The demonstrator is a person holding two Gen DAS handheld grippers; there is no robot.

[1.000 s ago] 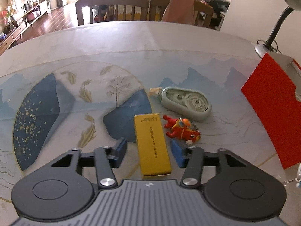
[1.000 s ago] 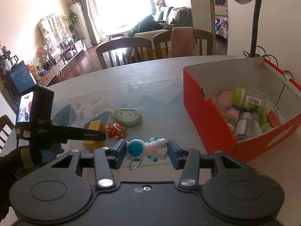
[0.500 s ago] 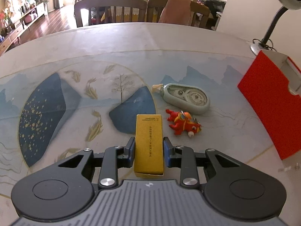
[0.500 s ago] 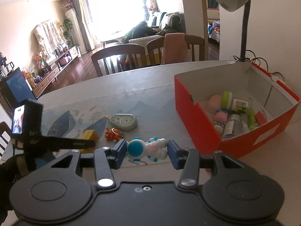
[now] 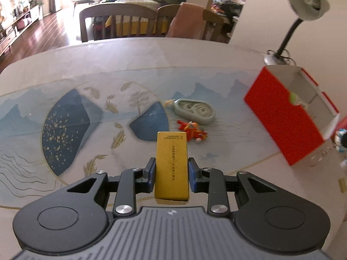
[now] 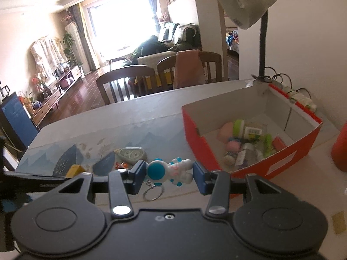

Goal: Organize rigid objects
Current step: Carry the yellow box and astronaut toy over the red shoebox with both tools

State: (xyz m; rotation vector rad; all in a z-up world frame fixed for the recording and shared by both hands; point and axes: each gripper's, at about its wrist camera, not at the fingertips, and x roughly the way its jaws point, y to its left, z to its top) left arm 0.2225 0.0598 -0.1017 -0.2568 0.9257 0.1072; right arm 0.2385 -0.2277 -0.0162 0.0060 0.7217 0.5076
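My left gripper is shut on a yellow box and holds it above the table. My right gripper is shut on a white and blue astronaut keychain, its ring hanging below, held above the table left of the red box. The red box is open and holds several small items; it also shows in the left wrist view. A grey-green tape dispenser and a red toy figure lie on the table ahead of the left gripper.
The table has a blue patterned mat. A desk lamp stands behind the red box. A red cylinder is at the right edge. Wooden chairs stand at the far side.
The left gripper closed on the yellow box and lifted it off the table. The right gripper rose with the astronaut keychain and moved closer to the red box.
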